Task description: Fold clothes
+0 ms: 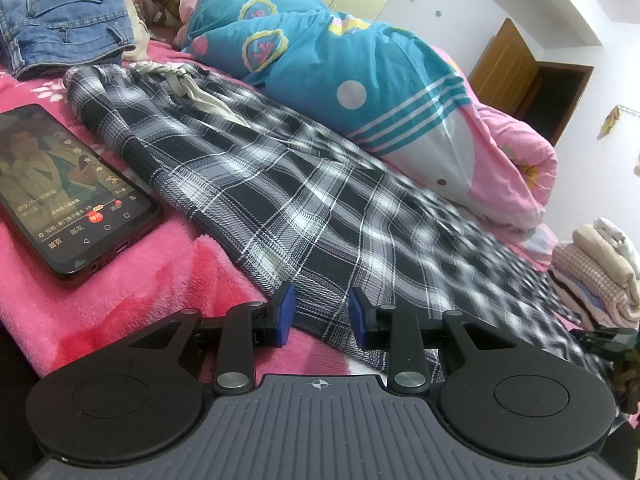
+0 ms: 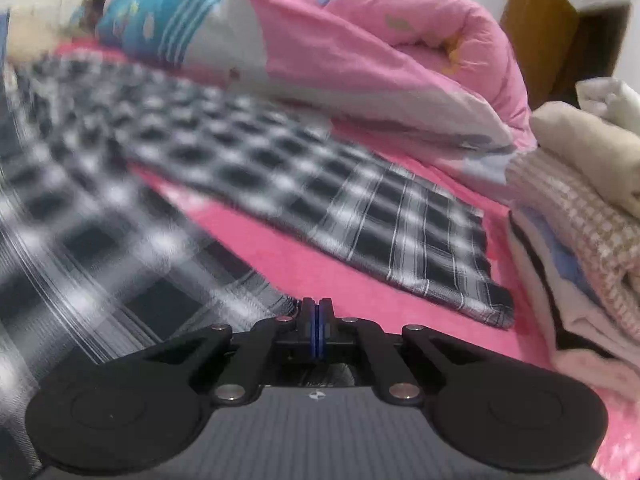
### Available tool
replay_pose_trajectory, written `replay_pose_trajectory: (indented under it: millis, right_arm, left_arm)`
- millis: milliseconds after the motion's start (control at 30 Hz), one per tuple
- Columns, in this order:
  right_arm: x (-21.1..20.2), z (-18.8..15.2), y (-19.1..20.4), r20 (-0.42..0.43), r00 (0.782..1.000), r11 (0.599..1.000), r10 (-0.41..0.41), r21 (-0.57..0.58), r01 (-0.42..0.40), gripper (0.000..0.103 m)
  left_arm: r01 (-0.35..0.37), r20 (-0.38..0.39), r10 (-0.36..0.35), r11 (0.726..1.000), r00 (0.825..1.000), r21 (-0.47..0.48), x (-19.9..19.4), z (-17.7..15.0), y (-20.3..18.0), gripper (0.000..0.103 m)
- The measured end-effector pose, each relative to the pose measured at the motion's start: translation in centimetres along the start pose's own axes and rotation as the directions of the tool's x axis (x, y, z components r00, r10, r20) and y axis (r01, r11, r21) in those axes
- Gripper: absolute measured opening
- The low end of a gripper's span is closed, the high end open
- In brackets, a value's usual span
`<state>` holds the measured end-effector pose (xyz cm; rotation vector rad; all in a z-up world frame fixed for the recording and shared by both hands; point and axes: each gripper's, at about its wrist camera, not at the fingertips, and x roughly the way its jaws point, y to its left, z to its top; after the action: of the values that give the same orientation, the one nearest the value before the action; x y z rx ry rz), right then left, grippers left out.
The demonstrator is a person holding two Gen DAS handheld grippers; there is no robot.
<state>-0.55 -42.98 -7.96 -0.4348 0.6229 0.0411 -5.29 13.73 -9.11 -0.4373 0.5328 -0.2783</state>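
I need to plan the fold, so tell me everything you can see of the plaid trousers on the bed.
The plaid trousers are thin woven cloth in a black, grey and white check, with a pale drawstring at the waistband near the jeans. They lie spread along the pink blanket, between the phone and the quilt. The legs are apart, with blanket showing between them. The right gripper is shut on one leg's hem; the left gripper is open at the near edge.
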Motion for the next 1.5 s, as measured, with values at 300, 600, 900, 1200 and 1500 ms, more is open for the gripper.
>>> replay_pose_trajectory:
  millis: [300, 600, 900, 1200, 1500]
  right_arm:
    - [-3.5, -4.2, -11.7, -0.055, 0.990, 0.816, -0.126, 0.562, 0.135, 0.006]
    - [-3.4, -8.5, -16.0, -0.074, 0.996, 0.651, 0.041, 0.758, 0.029, 0.037]
    - [-4.2, -9.4, -15.2, -0.046, 0.990, 0.658, -0.134, 0.743, 0.124, 0.003]
    - [-8.2, -12.2, -17.9, -0.054, 0.966, 0.438, -0.254, 0.884, 0.164, 0.013]
    - [-15.9, -13.5, -16.8, 0.262, 0.959, 0.195, 0.112, 0.940, -0.279, 0.013]
  left_arm:
    - [0.001, -0.006, -0.001, 1.000, 1.000, 0.003, 0.0, 0.1, 0.0, 0.029]
    - [-0.028, -0.008, 0.028, 0.999, 1.000, 0.018, 0.2, 0.0, -0.5, 0.029]
    - [-0.046, -0.012, 0.047, 0.998, 0.999, 0.041, 0.3, 0.1, -0.9, 0.029]
    - [-0.039, -0.015, 0.039, 0.999, 0.999, 0.030, 0.2, 0.1, -0.7, 0.029]
    - [-0.032, -0.022, 0.031, 0.999, 0.999, -0.013, 0.2, 0.3, -0.5, 0.030]
